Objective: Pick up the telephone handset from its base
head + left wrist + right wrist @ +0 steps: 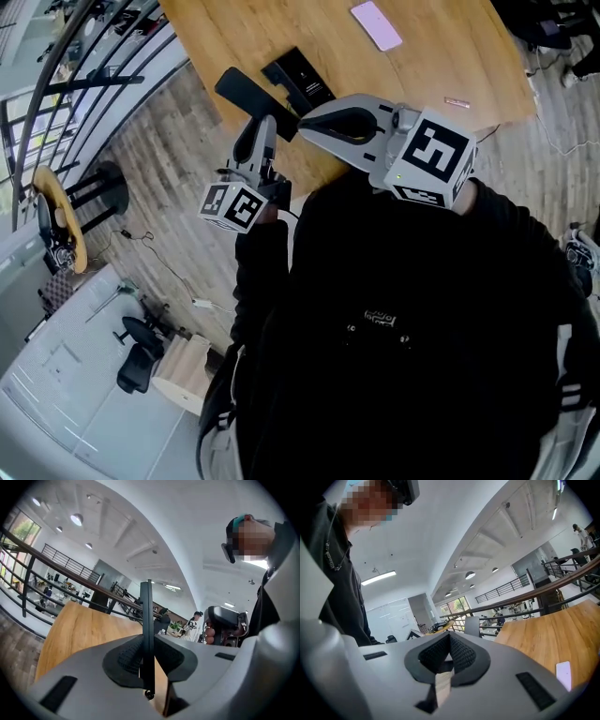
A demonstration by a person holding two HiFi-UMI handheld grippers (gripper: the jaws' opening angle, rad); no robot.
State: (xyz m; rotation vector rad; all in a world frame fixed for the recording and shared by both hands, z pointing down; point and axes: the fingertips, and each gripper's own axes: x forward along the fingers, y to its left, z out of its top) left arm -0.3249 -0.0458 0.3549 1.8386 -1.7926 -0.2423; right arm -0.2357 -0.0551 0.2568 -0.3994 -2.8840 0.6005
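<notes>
Our left claw pinched the black handset at the frame's middle. We thought its thin edge could slip out and fall.

**Head view.** The telephone base is lying on the tabletop, close to its left edge. The handset is sitting between the jaws of the left gripper. It is hanging clear of the base, just left of it and over that same edge. The right gripper is hovering just right of the left one, above the near corner of the tabletop. A flat handheld device is lying farther back and right of the base, well apart from it. A small stick-like item is resting near the right edge. A stool is standing on the floor left of the table.
</notes>
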